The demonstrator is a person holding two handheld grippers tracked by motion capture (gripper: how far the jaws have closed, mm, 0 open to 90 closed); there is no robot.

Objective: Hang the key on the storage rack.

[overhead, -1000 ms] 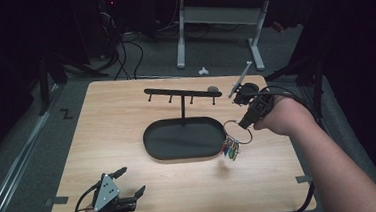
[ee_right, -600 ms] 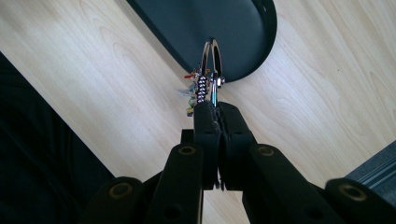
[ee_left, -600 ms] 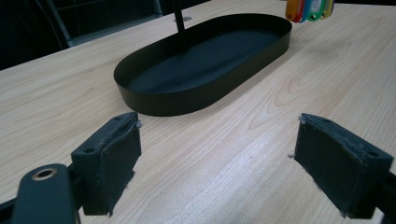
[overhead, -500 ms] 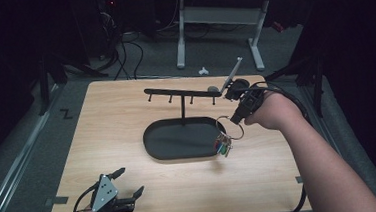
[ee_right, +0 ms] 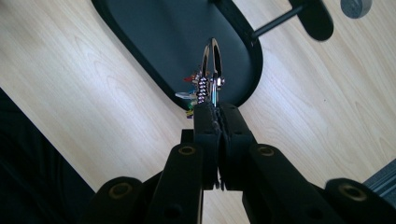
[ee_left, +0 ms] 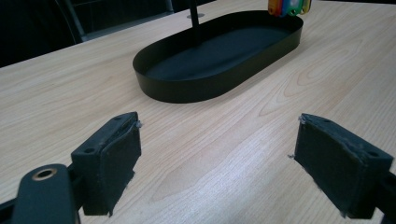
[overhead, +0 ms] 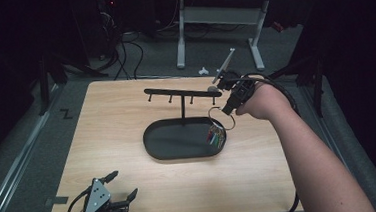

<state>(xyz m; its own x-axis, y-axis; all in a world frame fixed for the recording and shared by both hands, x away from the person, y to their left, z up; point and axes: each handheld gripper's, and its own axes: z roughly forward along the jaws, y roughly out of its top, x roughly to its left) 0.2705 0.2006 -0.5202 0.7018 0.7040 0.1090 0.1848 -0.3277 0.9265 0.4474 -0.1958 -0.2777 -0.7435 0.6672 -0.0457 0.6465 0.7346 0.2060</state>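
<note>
— Where is the key ring (overhead: 221, 119)?
— It hangs from the right hand-held gripper (overhead: 227, 107), whose jaws are pressed together on it, above the right end of the black tray (overhead: 155, 147). Coloured tags (overhead: 216, 135) dangle from it just over the tray's rim.
— And the left hand-held gripper (overhead: 123, 186)?
— It sits near the front left corner of the bench (overhead: 107, 121), jaws wide apart and holding nothing, well away from the tray and its hook stand (overhead: 181, 93).

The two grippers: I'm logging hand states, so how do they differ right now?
The left gripper is open with nothing between its jaws; the right gripper is shut on a key ring. The left sits low at the table's near edge; the right is raised beside the rack, over the tray's end. Both have black padded jaws.
</note>
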